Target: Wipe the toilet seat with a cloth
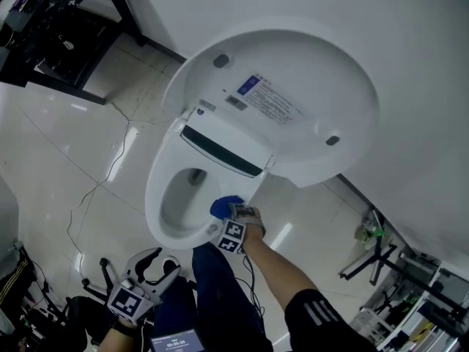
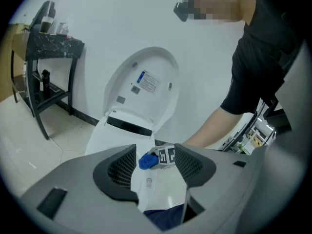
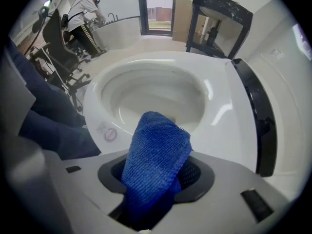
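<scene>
Low by the person's legs (image 1: 212,284), short of the toilet seat (image 1: 153,193), the left gripper (image 1: 157,266) hangs with its jaws spread and nothing between them. Farther on, the right gripper (image 1: 229,215) is clamped on a folded blue cloth (image 1: 224,205), which sits at the seat's side rim, at the edge of the bowl (image 1: 183,200). Behind the seat, the lid (image 1: 293,86) stands raised against the wall (image 1: 330,6).
</scene>
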